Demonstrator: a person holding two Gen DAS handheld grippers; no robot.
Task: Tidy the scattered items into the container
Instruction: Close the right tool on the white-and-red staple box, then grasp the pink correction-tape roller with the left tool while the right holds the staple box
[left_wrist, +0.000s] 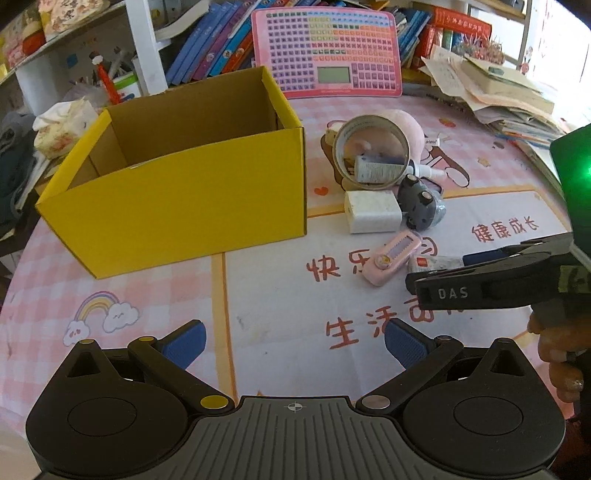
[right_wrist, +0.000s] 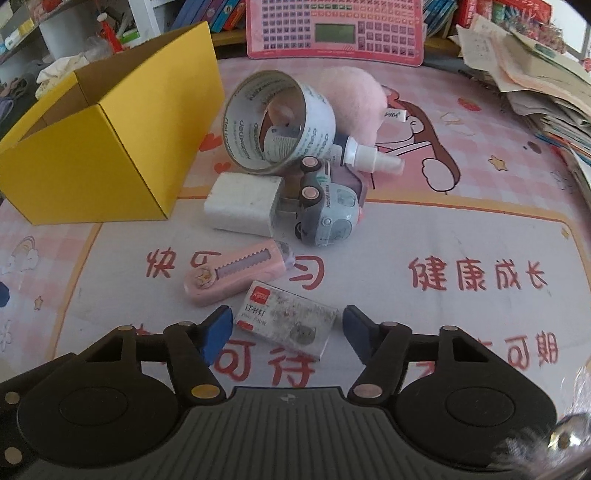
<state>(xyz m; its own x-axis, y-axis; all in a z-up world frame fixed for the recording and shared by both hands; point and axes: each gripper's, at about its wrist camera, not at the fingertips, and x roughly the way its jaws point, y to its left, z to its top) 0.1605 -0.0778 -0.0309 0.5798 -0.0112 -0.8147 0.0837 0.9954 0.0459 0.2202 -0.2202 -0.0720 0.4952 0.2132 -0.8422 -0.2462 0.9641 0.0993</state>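
right tongs (right_wrist: 284, 332) gaping wide around the staple box (right_wrist: 286, 324), box lying flat on the table (right_wrist: 443, 240), long axis running 10 to 4 o'clock, nothing gripped, left tongs (left_wrist: 293, 343) hanging wide open and empty, yellow box (left_wrist: 177, 199) sitting at 10 o'clock

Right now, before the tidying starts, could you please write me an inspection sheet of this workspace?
Surface: pink printed table mat.
Job's things: open yellow box; beside it tape roll, spray bottle, pink plush, charger, toy truck, pink cutter, staple box.
Clutter: paper pile.
Grippers: left gripper open; right gripper open, straddling staple box.
Cables: nothing seen.
Surroundings: pink keyboard toy, books.
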